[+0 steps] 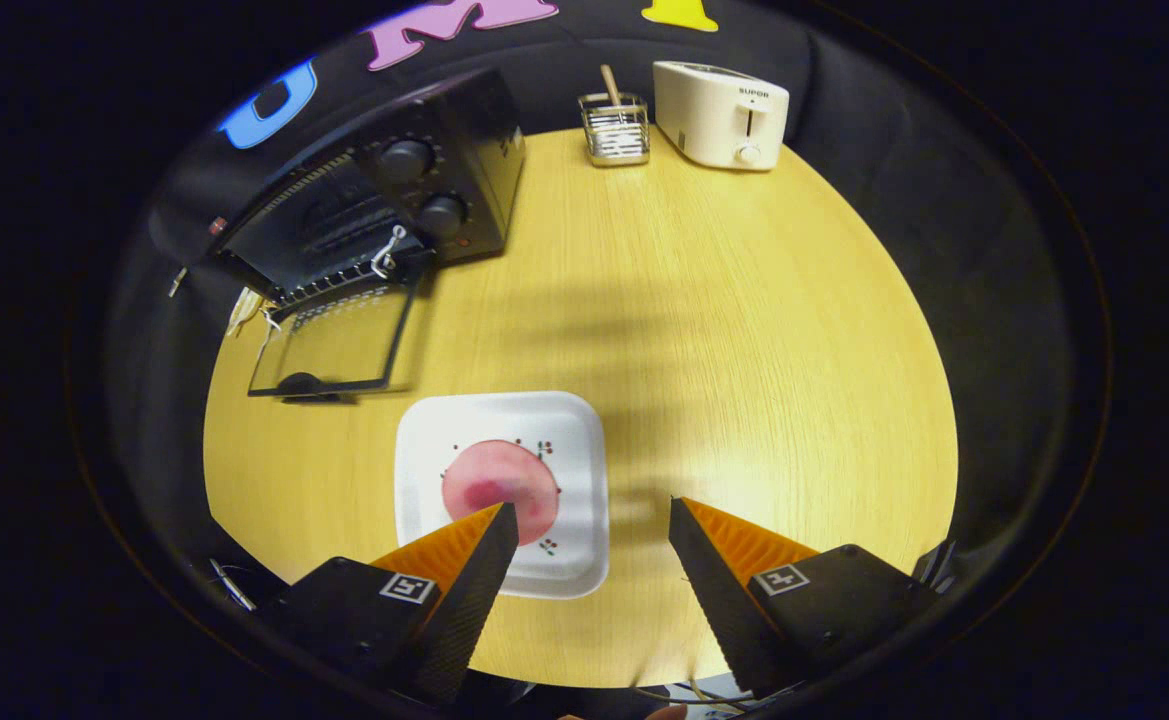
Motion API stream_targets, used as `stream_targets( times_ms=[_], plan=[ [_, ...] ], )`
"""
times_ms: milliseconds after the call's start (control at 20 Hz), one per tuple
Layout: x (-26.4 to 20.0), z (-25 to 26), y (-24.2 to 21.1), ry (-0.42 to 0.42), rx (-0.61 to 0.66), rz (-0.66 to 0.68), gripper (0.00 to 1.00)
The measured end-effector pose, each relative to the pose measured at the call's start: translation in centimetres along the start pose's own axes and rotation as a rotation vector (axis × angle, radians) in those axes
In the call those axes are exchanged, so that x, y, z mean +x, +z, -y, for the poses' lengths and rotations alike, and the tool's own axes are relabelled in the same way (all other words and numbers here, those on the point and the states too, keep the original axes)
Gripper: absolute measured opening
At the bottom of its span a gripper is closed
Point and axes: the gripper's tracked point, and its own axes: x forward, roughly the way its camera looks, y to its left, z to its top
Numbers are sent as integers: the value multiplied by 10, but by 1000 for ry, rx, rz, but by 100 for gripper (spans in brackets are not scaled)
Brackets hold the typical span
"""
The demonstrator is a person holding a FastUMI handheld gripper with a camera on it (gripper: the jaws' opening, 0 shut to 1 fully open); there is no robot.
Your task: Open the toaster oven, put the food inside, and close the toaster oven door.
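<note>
The toaster oven [364, 215] is sitting in the upper left of the frame, its door [329, 345] lying open on the surface [744, 330]. The food [500, 478] is resting on a plate [424, 450] at lower centre. The gripper [594, 525] is hovering, jaws apart, empty.

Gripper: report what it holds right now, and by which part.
Nothing is held. The gripper is open, its fingers spread above the wooden table, with the pink food on the white plate by the left finger, ungripped.

Bright overhead light, soft glare on bench [744, 400] ahead of open gripper [594, 520]; faint banded shadows mid-bench; strong fisheye bending at edges; sharp focus.
</note>
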Motion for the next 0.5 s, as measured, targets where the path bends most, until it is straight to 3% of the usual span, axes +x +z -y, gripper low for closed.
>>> stream_targets(
  times_ms=[200, 350, 500],
  plan=[
    [26, -2, -2, 49, -4, -105, 92],
    [35, 0, -5, 46, -44, -156, 77],
    [38, 7, -2, 15, -78, -170, 41]
  ],
)
